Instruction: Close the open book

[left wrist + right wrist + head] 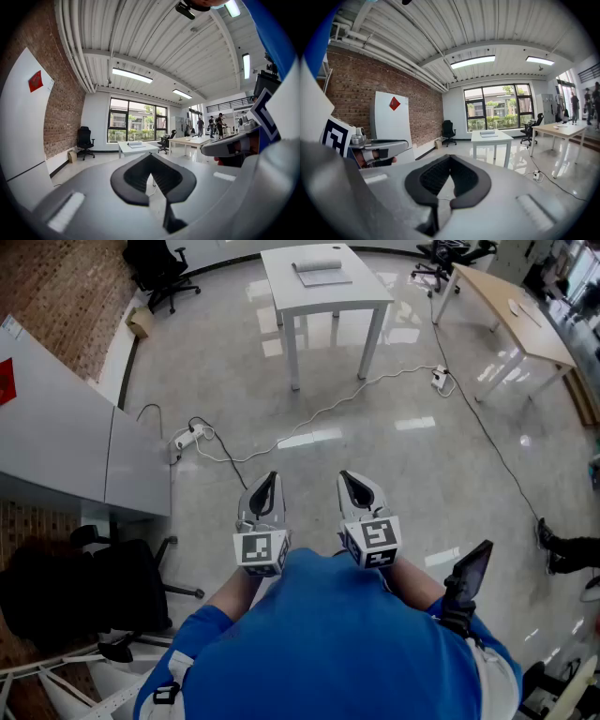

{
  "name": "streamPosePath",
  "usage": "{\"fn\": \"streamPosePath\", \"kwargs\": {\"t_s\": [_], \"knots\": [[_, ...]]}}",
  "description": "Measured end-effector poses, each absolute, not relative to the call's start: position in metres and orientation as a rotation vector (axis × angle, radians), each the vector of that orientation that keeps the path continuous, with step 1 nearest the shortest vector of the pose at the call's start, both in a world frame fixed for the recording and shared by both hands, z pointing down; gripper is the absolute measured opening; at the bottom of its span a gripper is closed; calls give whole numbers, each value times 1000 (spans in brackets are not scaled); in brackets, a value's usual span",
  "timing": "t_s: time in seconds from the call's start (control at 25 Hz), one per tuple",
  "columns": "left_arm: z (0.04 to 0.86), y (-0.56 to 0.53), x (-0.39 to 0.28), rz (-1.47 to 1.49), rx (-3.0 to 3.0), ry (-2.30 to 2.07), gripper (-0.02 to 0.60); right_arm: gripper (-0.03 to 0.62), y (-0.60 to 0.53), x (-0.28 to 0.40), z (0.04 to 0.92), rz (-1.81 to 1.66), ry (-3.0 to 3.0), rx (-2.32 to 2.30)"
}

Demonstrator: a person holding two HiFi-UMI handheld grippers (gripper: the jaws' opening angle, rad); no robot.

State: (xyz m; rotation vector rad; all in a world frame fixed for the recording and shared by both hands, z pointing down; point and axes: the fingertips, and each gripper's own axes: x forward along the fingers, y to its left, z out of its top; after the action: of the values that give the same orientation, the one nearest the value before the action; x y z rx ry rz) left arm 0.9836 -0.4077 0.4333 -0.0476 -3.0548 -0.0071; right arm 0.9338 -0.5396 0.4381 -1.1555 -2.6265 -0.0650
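Note:
The book (322, 275) lies flat and pale on a white square table (361, 296) far across the floor; it is too small to make out its pages. It also shows as a small flat thing in the left gripper view, book (136, 145), and in the right gripper view, book (488, 132). My left gripper (270, 477) and right gripper (347, 476) are held side by side close to my body, well short of the table. Both are shut with nothing between the jaws, as seen on the left gripper (151, 155) and the right gripper (450, 157).
A white cable (319, 413) with power strips (187, 438) runs over the glossy floor between me and the table. A long wooden table (516, 310) stands at the right, a grey cabinet (84, 451) at the left, and office chairs (159, 268) at the back.

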Motion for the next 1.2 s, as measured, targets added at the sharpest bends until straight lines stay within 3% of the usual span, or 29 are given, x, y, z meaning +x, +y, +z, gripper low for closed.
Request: {"fn": "streamPosePath", "kwargs": {"t_s": [0.48,1.2], "knots": [[429,-342,953,-12,-97,-3079,7,3,-477,900,441,-69,-2639,-1192],[412,-268,781,34,-236,-3058,8,3,-400,716,434,4,-2588,-1328]]}}
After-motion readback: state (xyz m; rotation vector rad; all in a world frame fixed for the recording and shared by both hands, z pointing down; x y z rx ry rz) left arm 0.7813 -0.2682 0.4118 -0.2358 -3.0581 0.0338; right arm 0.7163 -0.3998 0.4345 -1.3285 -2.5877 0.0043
